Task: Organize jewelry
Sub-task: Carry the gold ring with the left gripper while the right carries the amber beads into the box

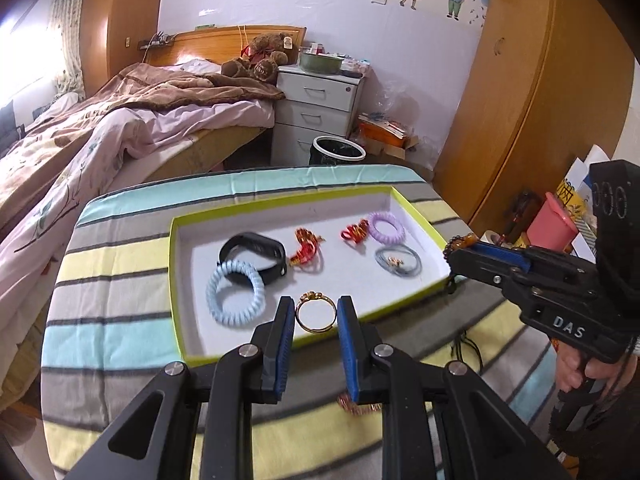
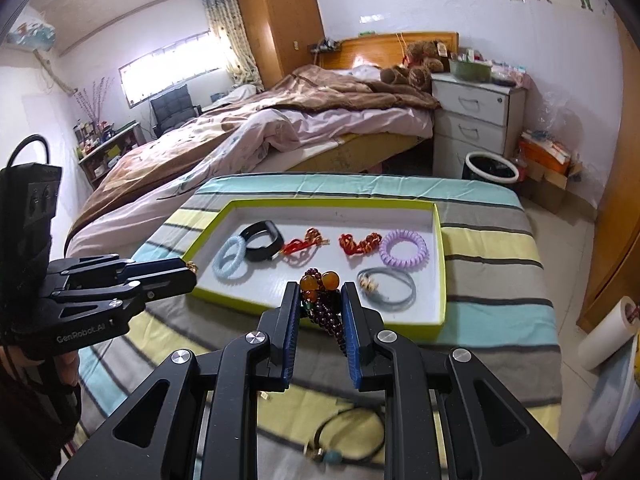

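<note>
A white tray with a lime rim (image 1: 173, 264) (image 2: 442, 280) lies on the striped cloth. It holds a black band (image 1: 256, 254), a pale blue coil tie (image 1: 236, 294), a purple coil tie (image 1: 386, 226), a grey tie (image 1: 398, 260) and two red-gold knots (image 1: 306, 246). My left gripper (image 1: 316, 312) is shut on a gold ring (image 1: 314, 312) just above the tray's near edge. My right gripper (image 2: 320, 304) is shut on a dark bead bracelet with amber beads (image 2: 320, 284), held over the tray's near rim.
A copper-red piece (image 1: 356, 404) lies on the cloth under my left gripper. A black cord bracelet with a blue bead (image 2: 344, 444) lies near the front edge. Beyond the table stand a bed (image 1: 120, 120), white drawers (image 1: 320, 108) and a bin (image 1: 338, 152).
</note>
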`<move>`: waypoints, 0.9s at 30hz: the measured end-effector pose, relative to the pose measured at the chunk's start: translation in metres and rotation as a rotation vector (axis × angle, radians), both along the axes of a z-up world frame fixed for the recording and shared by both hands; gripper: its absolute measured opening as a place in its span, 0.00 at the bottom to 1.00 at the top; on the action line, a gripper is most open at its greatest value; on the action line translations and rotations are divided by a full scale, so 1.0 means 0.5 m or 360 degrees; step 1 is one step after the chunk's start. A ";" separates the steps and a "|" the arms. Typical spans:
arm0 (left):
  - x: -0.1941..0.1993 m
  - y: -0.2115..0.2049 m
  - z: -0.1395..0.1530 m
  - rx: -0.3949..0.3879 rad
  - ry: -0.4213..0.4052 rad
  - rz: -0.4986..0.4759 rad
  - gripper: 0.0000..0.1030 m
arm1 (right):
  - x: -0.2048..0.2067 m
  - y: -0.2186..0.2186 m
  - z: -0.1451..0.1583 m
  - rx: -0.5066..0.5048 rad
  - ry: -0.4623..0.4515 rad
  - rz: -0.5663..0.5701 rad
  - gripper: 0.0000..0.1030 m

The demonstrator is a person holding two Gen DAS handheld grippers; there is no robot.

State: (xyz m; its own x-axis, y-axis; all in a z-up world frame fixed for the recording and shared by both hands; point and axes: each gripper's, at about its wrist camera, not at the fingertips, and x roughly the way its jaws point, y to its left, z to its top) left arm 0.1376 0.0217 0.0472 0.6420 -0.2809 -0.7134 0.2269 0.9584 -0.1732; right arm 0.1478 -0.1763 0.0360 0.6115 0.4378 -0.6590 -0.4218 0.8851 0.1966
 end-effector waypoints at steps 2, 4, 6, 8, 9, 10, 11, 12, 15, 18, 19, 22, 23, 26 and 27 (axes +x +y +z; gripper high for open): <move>0.021 0.001 -0.003 -0.0002 0.0006 -0.0002 0.22 | 0.024 0.003 -0.004 0.0024 0.0029 -0.0006 0.21; 0.038 0.000 -0.010 -0.0008 0.0014 -0.0006 0.22 | 0.054 0.008 -0.011 0.0067 0.0074 0.0005 0.21; 0.057 -0.001 -0.023 -0.0003 0.0036 -0.0007 0.22 | 0.074 0.019 -0.019 0.0063 0.0091 0.0016 0.21; 0.073 -0.001 -0.034 -0.0006 0.0057 -0.0009 0.22 | 0.091 0.031 -0.030 0.0033 0.0105 0.0030 0.21; 0.079 -0.001 -0.039 -0.0010 0.0065 -0.0012 0.22 | 0.097 0.034 -0.035 0.0029 0.0115 0.0035 0.21; 0.086 -0.003 -0.045 -0.0011 0.0073 -0.0014 0.22 | 0.108 0.039 -0.046 0.0021 0.0140 0.0042 0.21; 0.094 -0.005 -0.053 -0.0007 0.0083 -0.0017 0.22 | 0.113 0.043 -0.054 0.0011 0.0158 0.0051 0.21; 0.100 -0.004 -0.058 -0.0006 0.0094 -0.0012 0.22 | 0.119 0.046 -0.061 -0.0007 0.0169 0.0054 0.21; 0.112 -0.006 -0.078 0.0002 0.0123 -0.0012 0.22 | 0.131 0.055 -0.080 -0.0056 0.0196 0.0068 0.21; 0.121 -0.008 -0.095 0.0010 0.0159 -0.0010 0.22 | 0.141 0.059 -0.090 -0.0077 0.0226 0.0074 0.21; 0.123 -0.008 -0.099 0.0009 0.0167 -0.0011 0.22 | 0.144 0.062 -0.096 -0.0091 0.0241 0.0082 0.21; 0.125 -0.012 -0.106 0.0015 0.0179 -0.0025 0.22 | 0.147 0.072 -0.107 -0.0141 0.0260 0.0101 0.21; 0.127 -0.012 -0.109 0.0029 0.0187 -0.0023 0.22 | 0.146 0.072 -0.110 -0.0157 0.0258 0.0099 0.21; 0.132 -0.016 -0.119 0.0043 0.0207 -0.0018 0.22 | 0.145 0.075 -0.113 -0.0217 0.0241 0.0095 0.21; 0.134 -0.015 -0.122 0.0045 0.0216 -0.0012 0.22 | 0.146 0.076 -0.113 -0.0241 0.0229 0.0092 0.21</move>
